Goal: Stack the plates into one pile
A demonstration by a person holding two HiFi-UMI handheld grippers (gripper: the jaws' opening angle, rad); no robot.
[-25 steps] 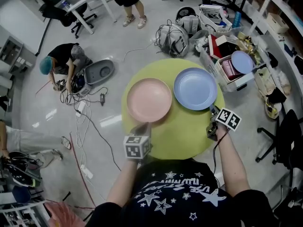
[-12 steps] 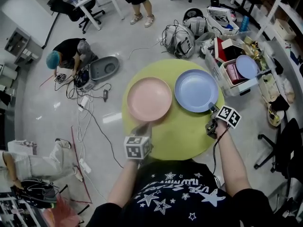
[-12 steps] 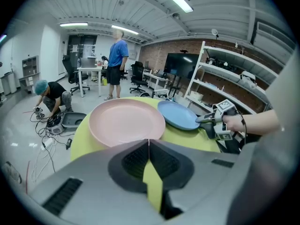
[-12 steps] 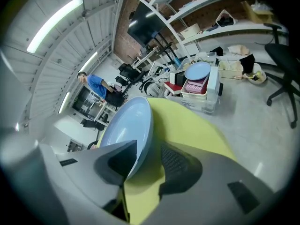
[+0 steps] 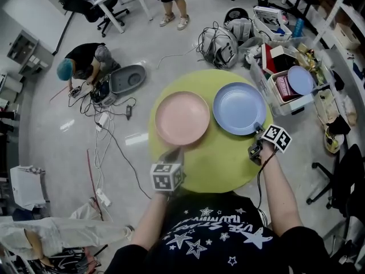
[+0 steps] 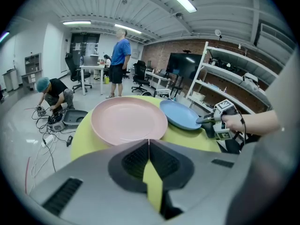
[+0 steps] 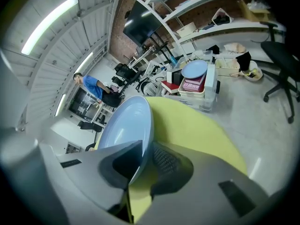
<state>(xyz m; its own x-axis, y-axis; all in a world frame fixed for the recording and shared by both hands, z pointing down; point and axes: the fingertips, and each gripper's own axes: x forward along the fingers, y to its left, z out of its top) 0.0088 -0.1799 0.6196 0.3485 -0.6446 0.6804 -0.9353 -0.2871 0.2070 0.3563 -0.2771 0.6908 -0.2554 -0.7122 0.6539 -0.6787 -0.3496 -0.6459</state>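
My right gripper, jaws just closing in, clamps the blue plate by its near rim; pink plate lies just left.

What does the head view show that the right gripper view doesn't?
Only the head view shows the pink plate, the left claw and a person crouching on the floor. Only the right gripper view shows the black screen and, close up, the rim of the blue plate between the jaws of the right claw, which have just been closing. Both show the blue plate, the yellow table and the plastic bin.
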